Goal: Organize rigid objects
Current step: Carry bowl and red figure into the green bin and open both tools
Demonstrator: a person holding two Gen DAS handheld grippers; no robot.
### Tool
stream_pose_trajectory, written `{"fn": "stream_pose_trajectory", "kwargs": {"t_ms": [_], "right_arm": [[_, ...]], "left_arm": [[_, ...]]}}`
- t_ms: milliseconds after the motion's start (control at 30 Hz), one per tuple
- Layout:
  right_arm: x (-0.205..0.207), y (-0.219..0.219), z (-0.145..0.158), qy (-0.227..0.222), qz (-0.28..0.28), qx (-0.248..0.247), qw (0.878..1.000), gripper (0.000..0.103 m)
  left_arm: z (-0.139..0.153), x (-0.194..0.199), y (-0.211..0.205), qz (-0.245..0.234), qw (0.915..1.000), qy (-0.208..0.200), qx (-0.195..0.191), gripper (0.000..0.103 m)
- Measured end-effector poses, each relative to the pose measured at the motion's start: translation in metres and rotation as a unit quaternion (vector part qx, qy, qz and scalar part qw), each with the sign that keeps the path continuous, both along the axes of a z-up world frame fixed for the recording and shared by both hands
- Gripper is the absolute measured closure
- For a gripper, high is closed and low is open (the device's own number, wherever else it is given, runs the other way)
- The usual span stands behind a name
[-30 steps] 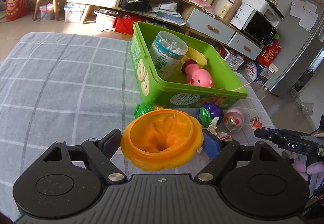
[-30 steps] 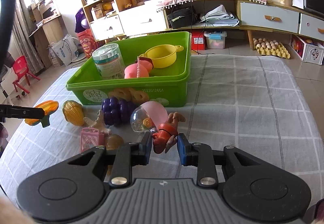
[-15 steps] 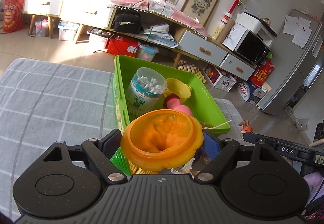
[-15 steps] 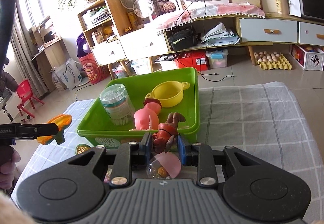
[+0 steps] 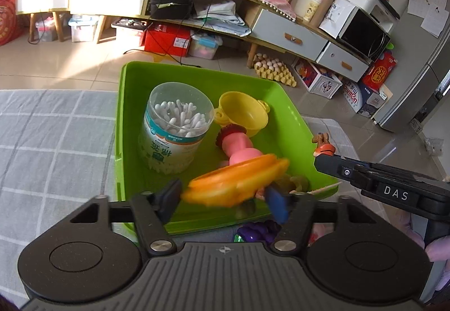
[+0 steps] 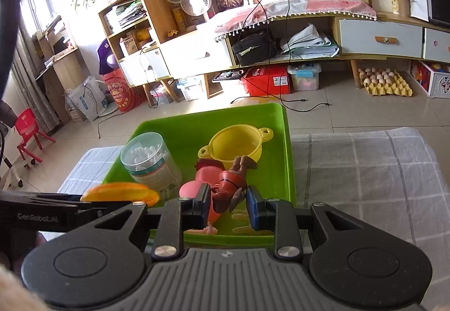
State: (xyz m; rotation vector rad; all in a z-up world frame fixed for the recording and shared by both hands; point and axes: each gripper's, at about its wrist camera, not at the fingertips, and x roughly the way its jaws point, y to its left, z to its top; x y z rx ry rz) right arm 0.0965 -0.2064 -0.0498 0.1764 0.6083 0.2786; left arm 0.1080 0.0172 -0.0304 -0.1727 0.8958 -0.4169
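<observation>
Hovering over the green bin [image 5: 295, 119], both tongs are loaded: left gripper [image 5: 225, 195], jaws just closing, has the orange toy [image 5: 239, 181] between them; right gripper [image 6: 227, 204] clamps a brown figure [image 6: 230, 184]. 3 items binned already, purple toy [image 5: 258, 229] below left tongs remains.

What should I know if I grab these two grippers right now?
Left gripper: jaws have just been closing. The orange plastic pumpkin toy sits tilted and blurred between them; grip unclear.
Right gripper: shut on the small brown-and-red toy figure.
Both hang over the green plastic bin.
Done: clear cotton-swab jar, yellow toy pot and pink toy are in.
Left: drop both toys in; a purple toy lies outside.
</observation>
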Motion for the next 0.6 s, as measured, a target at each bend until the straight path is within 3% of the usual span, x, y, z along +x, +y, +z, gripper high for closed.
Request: {"fn": "stream_pose_trajectory", "kwargs": {"t_ms": [100, 267, 600], "right_arm": [[0.011, 0.003, -0.008, 0.002, 0.004, -0.027, 1.000, 0.101], [0.025, 0.000, -0.020, 0.006, 0.010, -0.043, 0.999, 0.101], [0.029, 0.010, -0.030, -0.002, 0.017, -0.065, 0.998, 0.101]], "left_arm": [[-0.010, 0.015, -0.009, -0.003, 0.9996, 0.017, 0.021, 0.044], [-0.020, 0.025, -0.023, -0.024, 0.9977, 0.002, 0.064, 0.044], [-0.020, 0.040, -0.029, -0.029, 0.9948, -0.024, 0.094, 0.044]]}}
